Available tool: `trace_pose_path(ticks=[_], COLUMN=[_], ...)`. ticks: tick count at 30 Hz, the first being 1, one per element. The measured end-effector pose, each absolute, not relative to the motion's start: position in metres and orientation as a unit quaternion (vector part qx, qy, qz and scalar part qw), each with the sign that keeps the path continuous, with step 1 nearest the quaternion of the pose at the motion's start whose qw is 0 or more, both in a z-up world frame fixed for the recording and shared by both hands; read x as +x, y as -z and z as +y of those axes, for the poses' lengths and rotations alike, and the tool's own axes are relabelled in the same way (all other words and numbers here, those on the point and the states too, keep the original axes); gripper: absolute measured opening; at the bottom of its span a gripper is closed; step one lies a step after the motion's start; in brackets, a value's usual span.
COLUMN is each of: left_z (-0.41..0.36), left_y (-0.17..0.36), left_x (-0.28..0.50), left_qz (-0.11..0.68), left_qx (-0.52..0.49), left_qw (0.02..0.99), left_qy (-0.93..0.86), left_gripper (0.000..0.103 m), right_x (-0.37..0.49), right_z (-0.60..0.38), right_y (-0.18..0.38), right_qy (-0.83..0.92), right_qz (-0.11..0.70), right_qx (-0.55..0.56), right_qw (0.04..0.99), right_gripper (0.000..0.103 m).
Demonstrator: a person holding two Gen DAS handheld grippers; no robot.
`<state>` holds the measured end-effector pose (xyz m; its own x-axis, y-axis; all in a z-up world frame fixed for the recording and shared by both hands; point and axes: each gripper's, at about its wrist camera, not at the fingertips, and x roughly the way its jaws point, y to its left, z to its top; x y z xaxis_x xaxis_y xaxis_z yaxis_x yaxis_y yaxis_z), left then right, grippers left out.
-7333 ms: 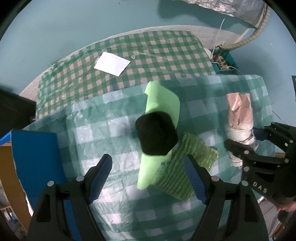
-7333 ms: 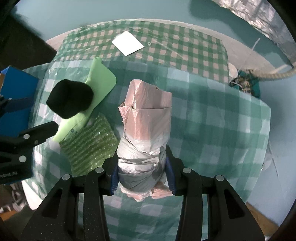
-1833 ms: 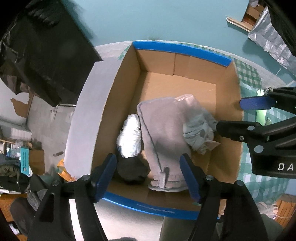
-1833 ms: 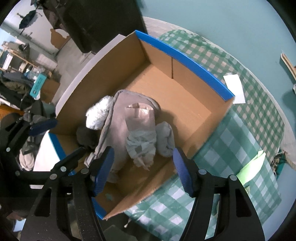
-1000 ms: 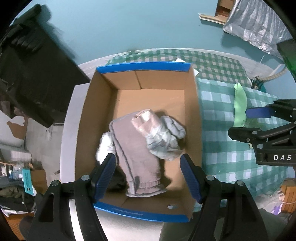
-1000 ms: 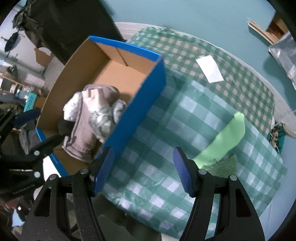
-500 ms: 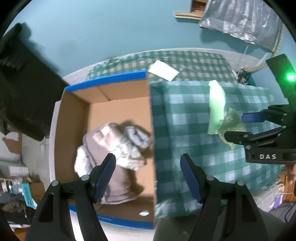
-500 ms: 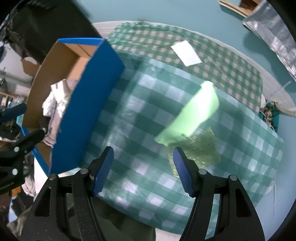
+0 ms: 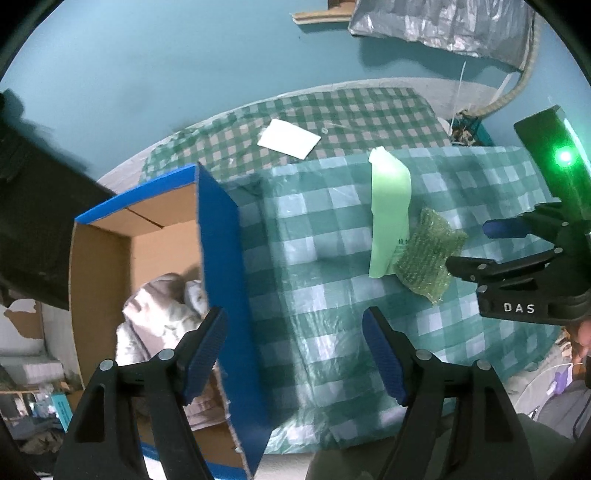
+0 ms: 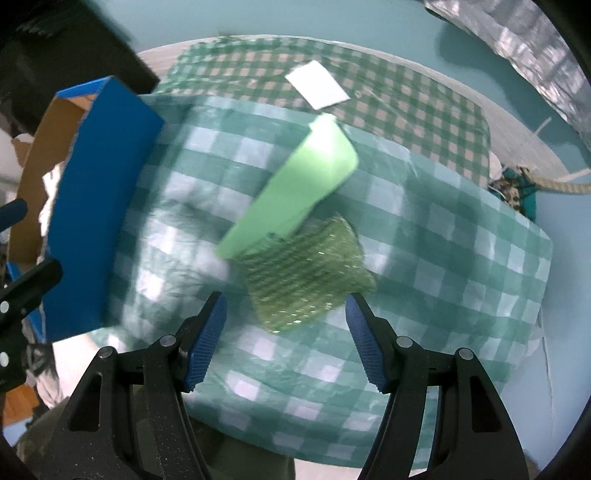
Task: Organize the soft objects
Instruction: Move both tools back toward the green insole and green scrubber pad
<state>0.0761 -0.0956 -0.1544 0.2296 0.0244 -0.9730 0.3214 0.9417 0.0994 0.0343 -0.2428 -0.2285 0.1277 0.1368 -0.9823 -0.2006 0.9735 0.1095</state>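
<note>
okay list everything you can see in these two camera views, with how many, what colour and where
Box: one, blue outside, brown cardboard inside, left of the table.
Clothes: a grey and white heap, count unclear, inside the box.
Tablecloth: one, green-and-white check, over the table.
Foam sheet: one, light green, mid-table, one end lying over the bubble wrap.
Bubble wrap: one, green, mid-table, ahead of the right gripper.
Paper: one, white, far side of the table.
Silver sheet: one, on the floor beyond the table.
Left gripper: black with blue pads, open, empty, over the box's edge.
Right gripper: black with blue pads, open, empty, above the bubble wrap.
</note>
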Motion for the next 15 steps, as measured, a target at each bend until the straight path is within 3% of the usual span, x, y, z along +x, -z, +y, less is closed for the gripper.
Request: trace_pose_path(ticks=[15], left_z=[-0.133], left_y=[0.218], left_x=[0.089], left_qz=[0.648], left_qx=[0.163], left_qw=[0.739], left_qy=[0.090], left_gripper=[0.076], right_x=[0.056], right_z=[-0.255], right_y=[0.283], right_qy=[-0.076], right_qz=[0.653], right_qx=[-0.064], right_qw=[0.751], right_gripper=[0.067])
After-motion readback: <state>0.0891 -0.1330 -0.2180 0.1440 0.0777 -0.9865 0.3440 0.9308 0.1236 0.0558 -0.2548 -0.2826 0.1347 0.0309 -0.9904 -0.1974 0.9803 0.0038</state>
